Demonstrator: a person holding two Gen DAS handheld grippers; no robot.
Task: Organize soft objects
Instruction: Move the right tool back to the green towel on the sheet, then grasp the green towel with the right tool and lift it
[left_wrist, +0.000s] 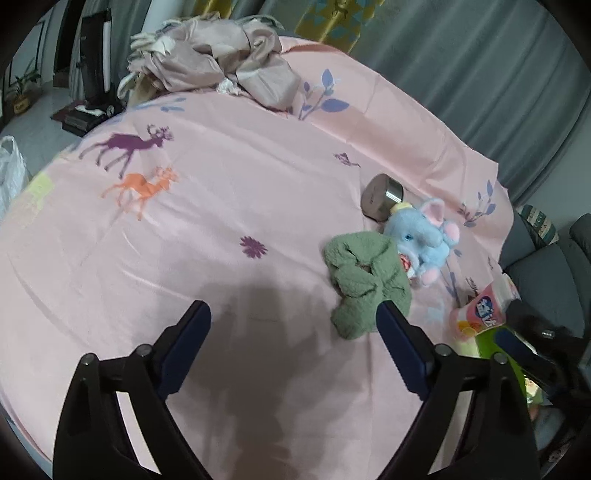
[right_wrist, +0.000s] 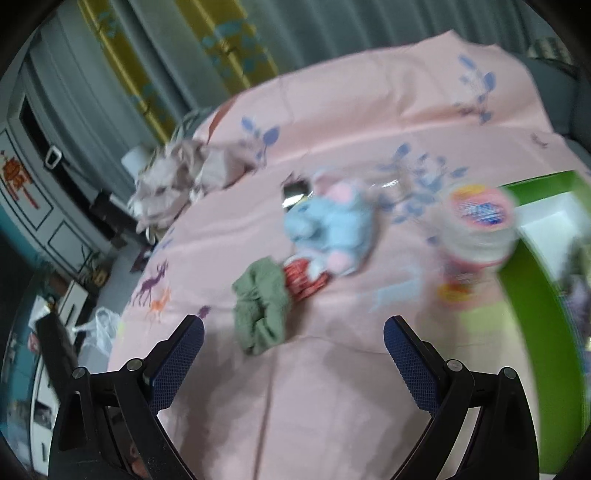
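Observation:
A crumpled green cloth lies on the pink printed sheet, with a blue plush elephant just behind it. My left gripper is open above bare sheet; its right finger is at the cloth's near edge, whether touching I cannot tell. In the blurred right wrist view the green cloth and the elephant lie ahead, with a small red patterned item between them. My right gripper is open and holds nothing; the cloth's near end reaches between its fingertips.
A round metal tin sits behind the elephant. A pink-and-white pack stands by a green box at the right. Crumpled beige fabric lies at the far edge. The floor holds a white plastic bag.

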